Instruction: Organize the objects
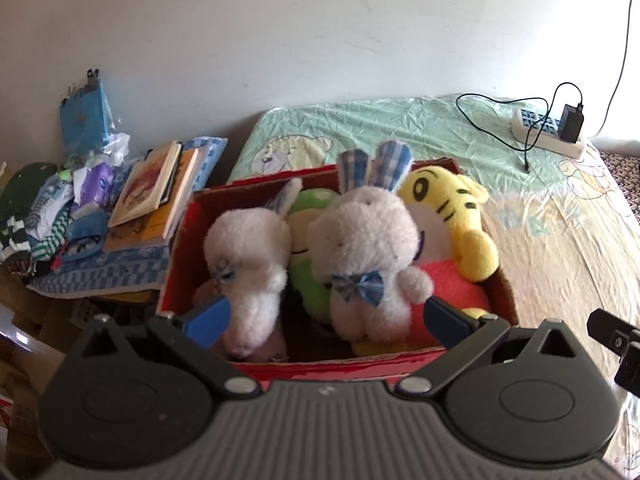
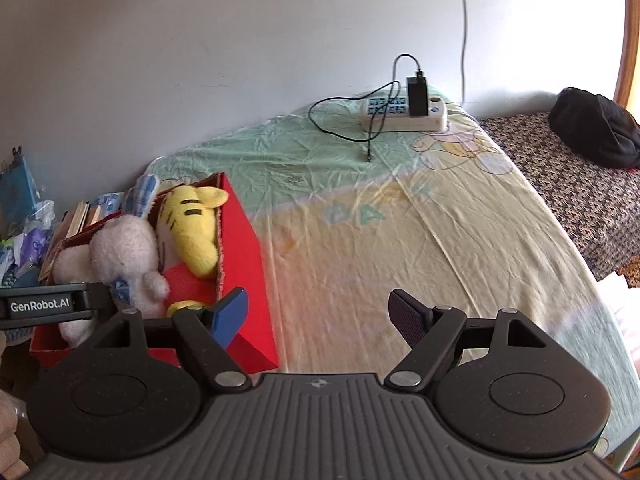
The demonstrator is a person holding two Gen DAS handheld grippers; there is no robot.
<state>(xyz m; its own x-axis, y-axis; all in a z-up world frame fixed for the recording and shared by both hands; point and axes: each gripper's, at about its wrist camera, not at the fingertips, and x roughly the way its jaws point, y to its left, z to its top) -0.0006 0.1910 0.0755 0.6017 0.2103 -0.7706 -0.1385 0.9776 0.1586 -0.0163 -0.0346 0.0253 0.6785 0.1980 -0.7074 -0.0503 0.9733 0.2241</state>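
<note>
Hovering over the near edge of the red box (image 1: 280, 368), the left tool (image 1: 326, 318) is spread wide and grips nothing; its blue pads flank the white dog (image 1: 244, 264) and the rabbit (image 1: 368, 256), and the left pad may brush the dog's snout, though the angle leaves that unsure. The right tool (image 2: 318, 314) is also wide apart and empty, above the bare bed (image 2: 420, 240) just right of the box. Inside the box, packed side by side, sit the dog, a green toy (image 1: 308, 240), the rabbit and the yellow tiger (image 1: 452, 204). Left of the box lie books (image 1: 156, 196) and clutter; farther back on the bed rests a power strip (image 2: 400, 114) with a black charger (image 2: 417, 96).
</note>
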